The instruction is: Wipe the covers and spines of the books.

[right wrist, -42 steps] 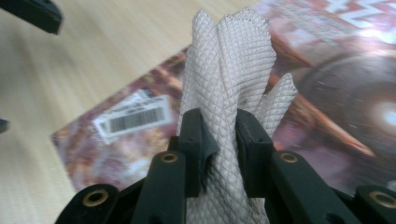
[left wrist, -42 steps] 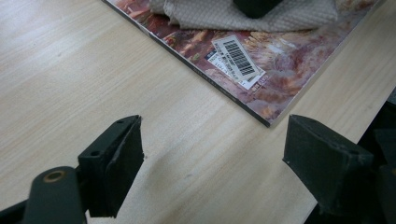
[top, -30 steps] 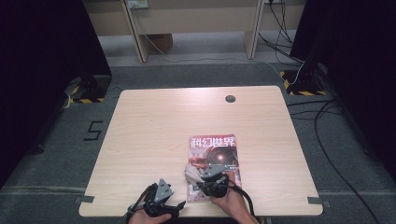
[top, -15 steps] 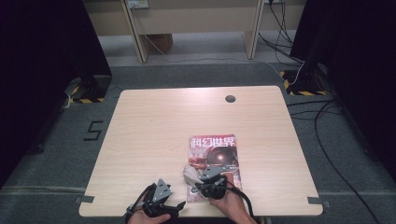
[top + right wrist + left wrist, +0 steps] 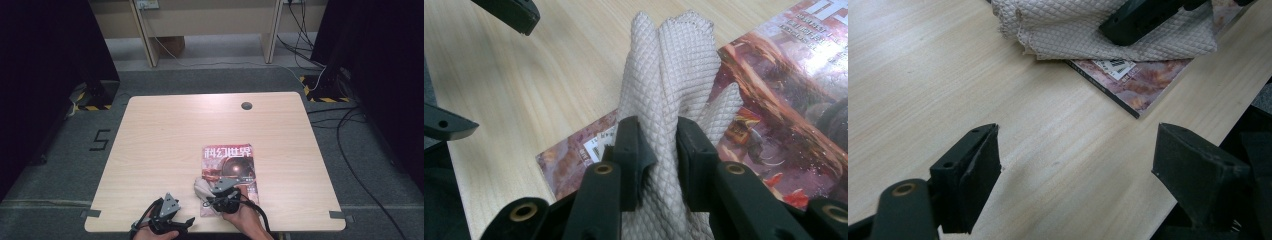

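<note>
A magazine point(image 5: 229, 167) with a dark red cover lies on the table's near right half. A beige quilted cloth point(image 5: 201, 186) rests over its near left corner. My right gripper point(image 5: 214, 196) is shut on a bunched fold of the cloth point(image 5: 674, 75), which stands up between the jaws above the magazine point(image 5: 784, 100). To its left, my left gripper point(image 5: 186, 221) sits open near the table's front edge, above bare wood and holding nothing. In the left gripper view, the open jaws of the left gripper point(image 5: 1075, 147) frame the tabletop, with the cloth point(image 5: 1068, 25) and the magazine corner point(image 5: 1143, 85) beyond.
The light wood table point(image 5: 200, 130) has a round cable hole point(image 5: 246, 105) near its far edge. The front edge runs just behind both hands. Cables point(image 5: 350, 125) trail on the grey floor at the right, and desk legs point(image 5: 142, 35) stand beyond the table.
</note>
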Action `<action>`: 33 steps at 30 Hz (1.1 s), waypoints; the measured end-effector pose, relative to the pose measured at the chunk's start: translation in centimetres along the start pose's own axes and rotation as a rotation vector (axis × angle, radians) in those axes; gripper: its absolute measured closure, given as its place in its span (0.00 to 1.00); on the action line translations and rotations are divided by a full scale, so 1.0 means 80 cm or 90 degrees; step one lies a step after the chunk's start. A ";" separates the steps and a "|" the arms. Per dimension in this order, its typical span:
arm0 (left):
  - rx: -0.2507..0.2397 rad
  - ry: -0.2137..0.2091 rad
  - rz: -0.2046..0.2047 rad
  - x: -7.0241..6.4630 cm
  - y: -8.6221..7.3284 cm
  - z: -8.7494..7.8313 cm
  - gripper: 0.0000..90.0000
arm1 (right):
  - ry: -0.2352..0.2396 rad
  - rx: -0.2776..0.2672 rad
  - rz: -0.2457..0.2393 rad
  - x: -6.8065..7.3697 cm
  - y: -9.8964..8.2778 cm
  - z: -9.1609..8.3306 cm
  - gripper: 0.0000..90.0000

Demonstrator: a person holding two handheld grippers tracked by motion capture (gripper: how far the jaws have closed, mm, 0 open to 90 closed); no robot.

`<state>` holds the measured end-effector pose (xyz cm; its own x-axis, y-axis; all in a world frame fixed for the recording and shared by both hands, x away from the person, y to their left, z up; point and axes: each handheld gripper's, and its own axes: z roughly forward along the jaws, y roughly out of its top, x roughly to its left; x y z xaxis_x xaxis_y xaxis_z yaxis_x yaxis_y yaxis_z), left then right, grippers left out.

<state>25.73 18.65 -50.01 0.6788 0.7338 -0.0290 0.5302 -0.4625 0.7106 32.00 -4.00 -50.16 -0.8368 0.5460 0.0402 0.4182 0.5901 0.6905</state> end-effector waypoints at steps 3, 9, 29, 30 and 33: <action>0.002 0.001 0.000 0.001 0.000 0.001 0.21 | -0.001 -0.002 0.004 0.003 -0.001 0.000 0.83; 0.003 0.007 -0.003 0.004 -0.001 -0.002 0.21 | 0.024 -0.006 -0.003 0.013 0.000 0.002 0.82; 0.002 0.020 -0.008 0.007 -0.010 -0.015 0.21 | 0.041 -0.002 -0.033 0.038 -0.002 0.002 0.83; 0.000 0.022 -0.011 0.007 -0.010 -0.015 0.21 | 0.042 0.000 -0.035 0.039 -0.001 0.002 0.83; -0.001 0.024 -0.014 0.009 -0.011 -0.017 0.20 | 0.045 -0.001 -0.033 0.038 -0.001 0.002 0.83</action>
<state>25.08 20.23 -49.71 0.6478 0.7616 -0.0184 0.5437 -0.4452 0.7115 29.49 -2.32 -50.23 -0.8801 0.4715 0.0554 0.3733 0.6151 0.6945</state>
